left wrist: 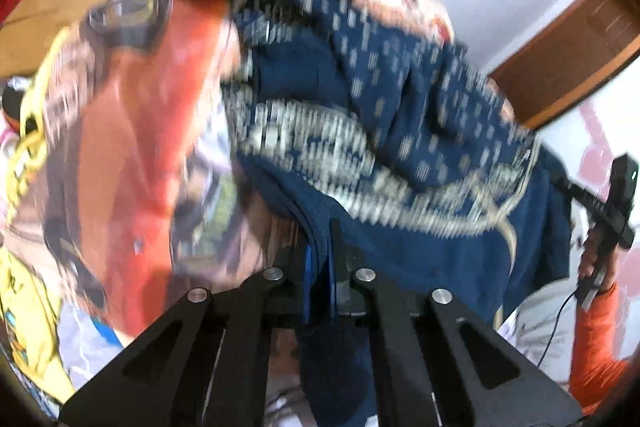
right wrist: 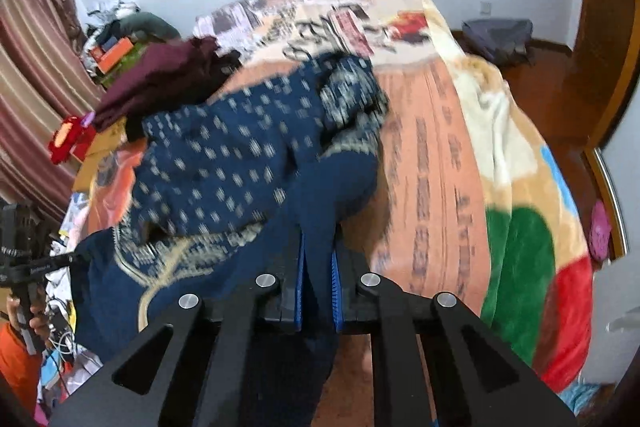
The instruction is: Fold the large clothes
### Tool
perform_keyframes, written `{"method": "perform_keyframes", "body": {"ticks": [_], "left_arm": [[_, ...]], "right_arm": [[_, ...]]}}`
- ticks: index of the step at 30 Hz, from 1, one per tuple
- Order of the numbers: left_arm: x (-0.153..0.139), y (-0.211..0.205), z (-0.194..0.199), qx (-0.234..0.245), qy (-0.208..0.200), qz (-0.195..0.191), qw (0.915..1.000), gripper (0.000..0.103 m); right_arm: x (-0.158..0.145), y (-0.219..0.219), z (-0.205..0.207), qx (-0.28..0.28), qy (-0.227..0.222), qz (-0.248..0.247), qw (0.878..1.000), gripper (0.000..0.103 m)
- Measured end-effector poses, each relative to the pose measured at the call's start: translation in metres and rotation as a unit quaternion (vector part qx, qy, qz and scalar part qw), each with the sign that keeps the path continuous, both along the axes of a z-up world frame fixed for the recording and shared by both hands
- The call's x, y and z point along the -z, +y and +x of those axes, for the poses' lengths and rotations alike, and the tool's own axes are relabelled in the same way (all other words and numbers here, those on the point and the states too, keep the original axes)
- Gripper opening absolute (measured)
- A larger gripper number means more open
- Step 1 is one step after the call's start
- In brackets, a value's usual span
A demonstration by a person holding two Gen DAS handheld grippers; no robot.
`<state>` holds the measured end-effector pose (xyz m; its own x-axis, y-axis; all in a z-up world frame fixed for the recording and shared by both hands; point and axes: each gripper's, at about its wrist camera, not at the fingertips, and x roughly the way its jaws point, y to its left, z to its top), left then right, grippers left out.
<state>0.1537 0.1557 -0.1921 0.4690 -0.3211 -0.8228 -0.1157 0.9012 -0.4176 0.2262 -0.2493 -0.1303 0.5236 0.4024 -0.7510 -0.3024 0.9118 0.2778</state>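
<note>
A navy blue garment (left wrist: 400,115) with a pale dotted print and cream embroidery lies rumpled on a bed. My left gripper (left wrist: 320,255) is shut on a fold of its plain blue edge, and the cloth hangs between the blue pads. In the right wrist view the same blue garment (right wrist: 224,155) spreads to the left, and my right gripper (right wrist: 319,259) is shut on another part of its dark blue edge. The other hand-held gripper (left wrist: 616,203) shows at the right edge of the left wrist view, held by a hand with an orange sleeve. Both views are motion-blurred.
A colourful printed blanket (right wrist: 460,147) covers the bed. A maroon garment (right wrist: 160,75) lies beyond the blue one. Boxes and clutter (right wrist: 108,55) sit by a striped curtain (right wrist: 32,67) at the left. A wooden floor (right wrist: 560,87) and a dark bundle (right wrist: 496,35) are at the right.
</note>
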Motion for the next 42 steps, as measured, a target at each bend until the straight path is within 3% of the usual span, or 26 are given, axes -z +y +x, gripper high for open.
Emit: {"method": "perform_keyframes", "body": {"ticks": [5,8,14,17,19,23,26,29,34,36,39,41,42], "left_arm": [[-0.041,0.015,0.041,-0.030,-0.063,0.044,0.9966,0.005],[-0.039,0.019,0.066,-0.044,-0.076,0.065,0.9941,0.005],[0.016,0.020,0.108,-0.053,-0.017,0.090,0.9944,0.008],[0.036,0.014,0.116,-0.049,0.011,0.094,0.9943,0.012],[0.035,0.011,0.113,-0.040,0.013,0.099,0.9942,0.015],[0.018,0.007,0.096,-0.020,0.002,0.115,0.9932,0.046],[0.006,0.009,0.078,-0.017,-0.008,0.117,0.9929,0.057],[0.006,0.012,0.059,-0.018,-0.005,0.096,0.9952,0.061],[0.043,0.015,0.039,-0.019,0.047,0.021,0.9985,0.063],[0.061,0.010,0.033,-0.016,0.073,-0.015,0.9971,0.063],[0.069,0.002,0.027,-0.017,0.069,-0.036,0.9968,0.063],[0.065,-0.002,0.027,-0.013,0.060,-0.033,0.9975,0.058],[0.063,-0.005,0.027,-0.006,0.056,-0.039,0.9977,0.045]], "right_arm": [[-0.020,0.003,0.019,0.006,-0.036,-0.002,0.999,0.009],[-0.015,0.000,0.039,0.021,-0.037,-0.004,0.999,0.010],[0.025,-0.006,0.074,0.042,0.008,-0.023,0.999,0.013],[0.026,-0.008,0.073,0.047,0.018,-0.020,0.999,0.023],[0.017,-0.013,0.065,0.052,0.016,-0.020,0.998,0.028],[0.000,-0.024,0.050,0.055,0.011,-0.016,0.998,0.040],[-0.006,-0.028,0.035,0.050,0.007,-0.007,0.999,0.045],[0.001,-0.025,0.027,0.035,0.021,0.004,0.999,0.047],[0.035,-0.013,0.017,0.019,0.074,0.016,0.997,0.048],[0.040,-0.008,0.009,0.028,0.060,0.012,0.998,0.048],[0.036,0.001,0.001,0.015,0.052,0.012,0.998,0.050],[0.034,0.007,-0.001,0.001,0.053,0.017,0.998,0.039],[0.034,0.010,0.000,-0.006,0.054,0.017,0.998,0.030]]}}
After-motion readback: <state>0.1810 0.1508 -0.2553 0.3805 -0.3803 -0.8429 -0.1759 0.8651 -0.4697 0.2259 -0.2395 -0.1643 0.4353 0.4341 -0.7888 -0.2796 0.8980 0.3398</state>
